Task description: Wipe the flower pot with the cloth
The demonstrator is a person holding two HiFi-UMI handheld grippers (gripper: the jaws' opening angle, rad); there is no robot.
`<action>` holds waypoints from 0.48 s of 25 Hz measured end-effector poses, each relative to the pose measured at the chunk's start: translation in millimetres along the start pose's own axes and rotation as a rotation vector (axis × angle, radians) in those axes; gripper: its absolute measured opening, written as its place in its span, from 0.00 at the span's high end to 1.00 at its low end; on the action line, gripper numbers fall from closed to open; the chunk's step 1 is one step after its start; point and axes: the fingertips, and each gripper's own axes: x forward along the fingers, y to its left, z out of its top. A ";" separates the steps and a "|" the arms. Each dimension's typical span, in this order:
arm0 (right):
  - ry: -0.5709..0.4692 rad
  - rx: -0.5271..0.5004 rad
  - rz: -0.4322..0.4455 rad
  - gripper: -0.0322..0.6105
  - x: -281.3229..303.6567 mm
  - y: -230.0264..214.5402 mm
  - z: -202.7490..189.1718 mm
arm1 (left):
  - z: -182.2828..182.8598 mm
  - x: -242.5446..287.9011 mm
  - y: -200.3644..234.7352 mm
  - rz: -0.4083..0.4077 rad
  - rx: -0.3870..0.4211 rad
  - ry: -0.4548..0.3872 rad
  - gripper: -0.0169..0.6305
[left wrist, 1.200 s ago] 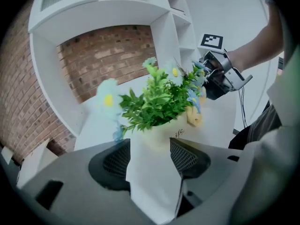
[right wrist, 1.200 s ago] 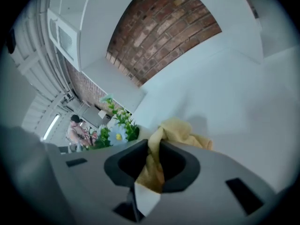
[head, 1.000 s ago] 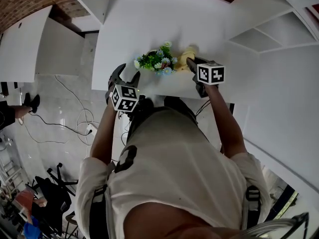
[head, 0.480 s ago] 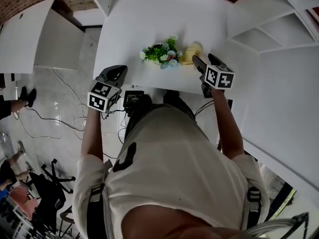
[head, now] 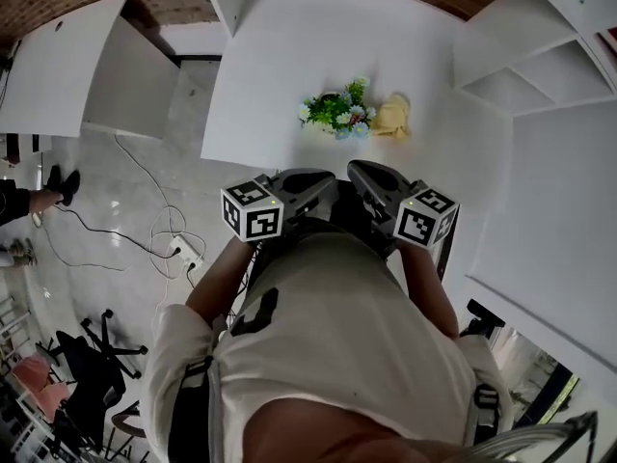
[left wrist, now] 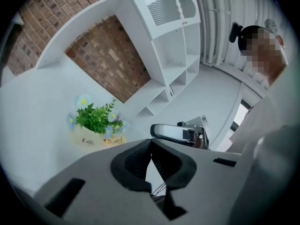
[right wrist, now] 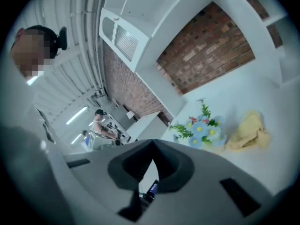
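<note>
The flower pot point(head: 337, 114), cream with green leaves and small blue flowers, stands near the front edge of the white table point(head: 289, 56). The yellow cloth point(head: 392, 116) lies crumpled just right of it, touching or nearly so. Both grippers are drawn back off the table, close to the person's chest. My left gripper point(head: 330, 185) is shut and empty; its own view shows the pot point(left wrist: 88, 136) far ahead at the left. My right gripper point(head: 353, 169) has just closed with nothing between its jaws. In its view the pot point(right wrist: 202, 132) and cloth point(right wrist: 248, 130) sit ahead at the right.
White shelving point(head: 540, 56) stands to the right of the table and a second white desk point(head: 67, 75) to the left. Cables point(head: 145, 230) trail over the floor below. People point(right wrist: 101, 123) work far off in the right gripper view.
Both grippers have pulled back from the table edge toward the person's body and come close together. The left jaws, open a second ago, are shut. The cloth stays beside the pot.
</note>
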 end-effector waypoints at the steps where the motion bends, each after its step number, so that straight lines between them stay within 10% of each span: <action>1: 0.005 0.014 0.031 0.93 1.8 11.4 -6.6 | -3.7 -0.7 -6.7 -0.011 -0.005 0.008 0.94; 12: 0.039 -0.057 0.183 0.93 -15.0 50.3 -18.3 | -7.2 -35.1 -34.9 0.104 0.003 -0.064 0.94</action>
